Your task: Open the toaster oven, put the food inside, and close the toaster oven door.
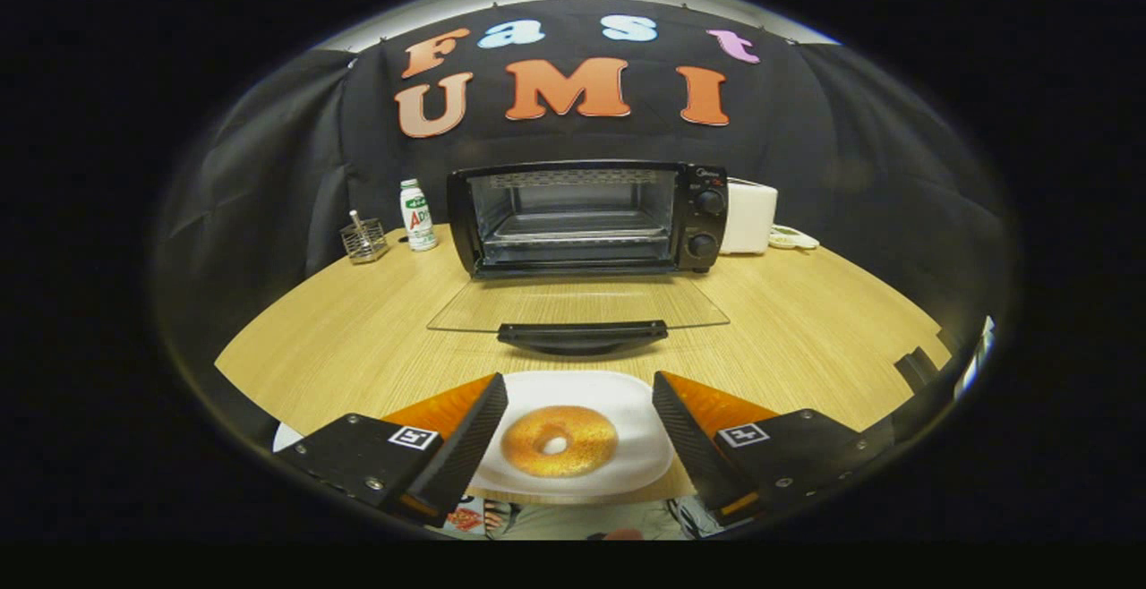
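Wooden table (358, 338): carries everything I can see.
Toaster oven (586, 217): far centre, its glass door (577, 307) folded down flat toward me, handle nearest.
Bagel (559, 440): on a white plate (618, 392) at the near edge.
My gripper (579, 392): spread wide, fingers flanking the plate, clamping nothing.
Far left: bottle (416, 215), wire holder (363, 240).

A light wooden table (358, 338) carries everything. At its near edge sits a white plate (618, 392). Farther back stands a black toaster oven (707, 213), its glass door (582, 304) folded down flat above the tabletop. Left of the oven stand a small white bottle (417, 216) and a wire holder (364, 240); right of it, a white appliance (750, 216) and a small white dish (792, 237).
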`<control>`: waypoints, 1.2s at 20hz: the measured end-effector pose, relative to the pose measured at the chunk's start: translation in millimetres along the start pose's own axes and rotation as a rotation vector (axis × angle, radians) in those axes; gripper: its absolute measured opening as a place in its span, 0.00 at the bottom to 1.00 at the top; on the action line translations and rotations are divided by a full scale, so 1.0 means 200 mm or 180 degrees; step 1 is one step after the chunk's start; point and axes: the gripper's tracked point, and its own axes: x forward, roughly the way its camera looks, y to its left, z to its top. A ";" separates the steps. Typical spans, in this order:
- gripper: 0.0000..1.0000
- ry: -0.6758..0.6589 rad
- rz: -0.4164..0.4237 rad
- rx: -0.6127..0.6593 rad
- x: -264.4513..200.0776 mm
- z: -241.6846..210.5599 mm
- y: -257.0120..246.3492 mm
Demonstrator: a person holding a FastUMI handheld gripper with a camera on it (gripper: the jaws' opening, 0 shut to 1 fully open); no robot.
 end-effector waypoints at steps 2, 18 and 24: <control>0.98 0.0005 0.0003 -0.0012 -0.02 -0.04 0.02; 0.98 0.0172 -0.0128 -0.0038 0.04 -0.24 0.04; 0.83 0.0175 -0.0129 0.0017 0.04 -0.22 0.04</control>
